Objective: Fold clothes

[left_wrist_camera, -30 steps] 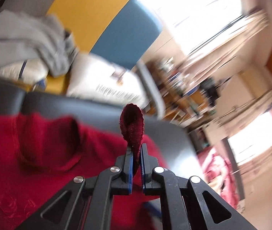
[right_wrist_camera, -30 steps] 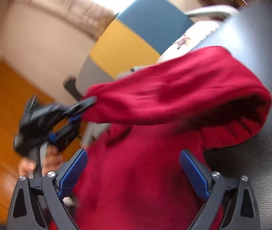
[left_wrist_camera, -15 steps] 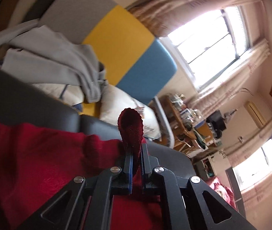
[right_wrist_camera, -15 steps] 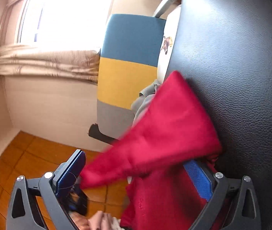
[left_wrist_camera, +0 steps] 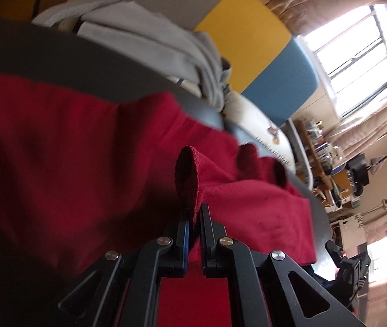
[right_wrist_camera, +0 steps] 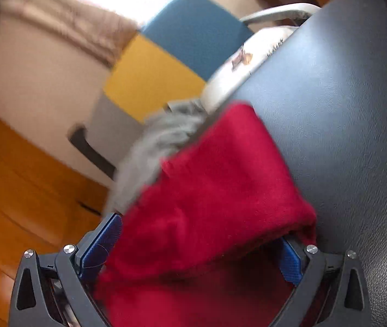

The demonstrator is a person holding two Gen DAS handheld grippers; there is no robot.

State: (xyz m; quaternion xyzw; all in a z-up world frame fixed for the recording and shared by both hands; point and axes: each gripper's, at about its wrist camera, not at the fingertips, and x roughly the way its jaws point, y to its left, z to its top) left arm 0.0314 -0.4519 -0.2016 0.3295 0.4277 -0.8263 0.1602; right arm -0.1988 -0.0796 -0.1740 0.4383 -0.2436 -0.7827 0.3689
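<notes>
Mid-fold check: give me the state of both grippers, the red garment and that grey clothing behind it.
left gripper: shut, pinching a ribbed edge of the red garment.
right gripper: open wide, red cloth lying between its fingers, not clamped.
red garment: partly folded over itself, draped on the dark padded surface.
grey clothing: loose, unfolded heap beyond the surface's edge.

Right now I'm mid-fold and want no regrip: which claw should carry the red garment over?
Left. The left claw is shut on a ribbed edge of the red garment. The right claw stands open with the fabric merely lying between its fingers, so it would have to close first.
</notes>
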